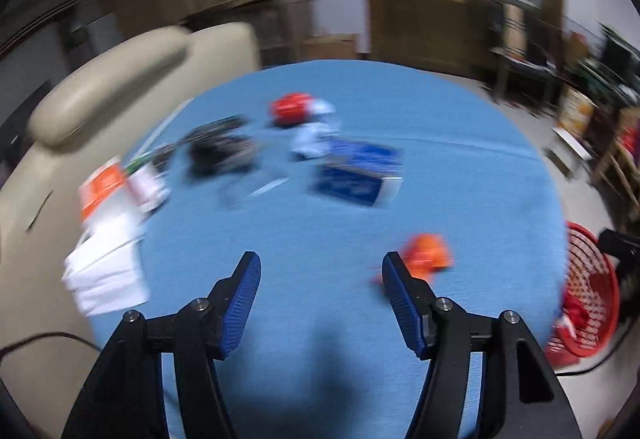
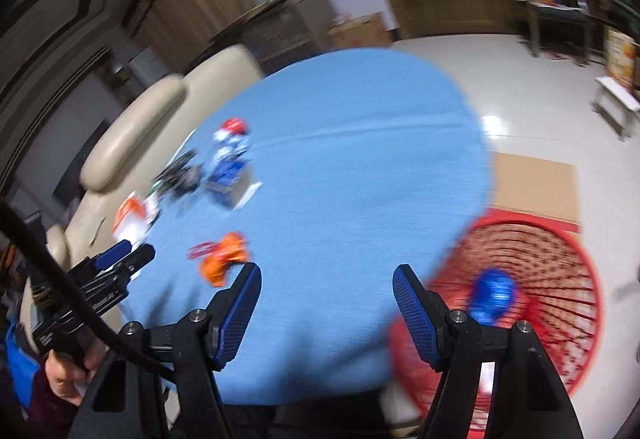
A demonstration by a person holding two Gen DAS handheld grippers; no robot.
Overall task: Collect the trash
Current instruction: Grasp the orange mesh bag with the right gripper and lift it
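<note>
Both views are motion-blurred. A blue-clothed table (image 1: 460,179) carries scattered trash: an orange crumpled wrapper (image 1: 426,255), a dark blue packet (image 1: 360,175), a red and white wrapper (image 1: 300,111), a black wrapper (image 1: 220,151) and white papers (image 1: 108,263). My left gripper (image 1: 320,267) is open and empty, with the orange wrapper just beyond its right fingertip. My right gripper (image 2: 326,277) is open and empty over the table's near edge. A red mesh basket (image 2: 560,279) stands on the floor at the right and holds a blue item (image 2: 492,295). The orange wrapper (image 2: 222,257) lies left of the right gripper.
A beige sofa (image 1: 100,91) borders the table on the left. The left gripper (image 2: 120,259) shows at the left of the right wrist view. A cardboard sheet (image 2: 536,183) lies on the shiny floor behind the basket. The red basket (image 1: 588,291) shows at the table's right edge.
</note>
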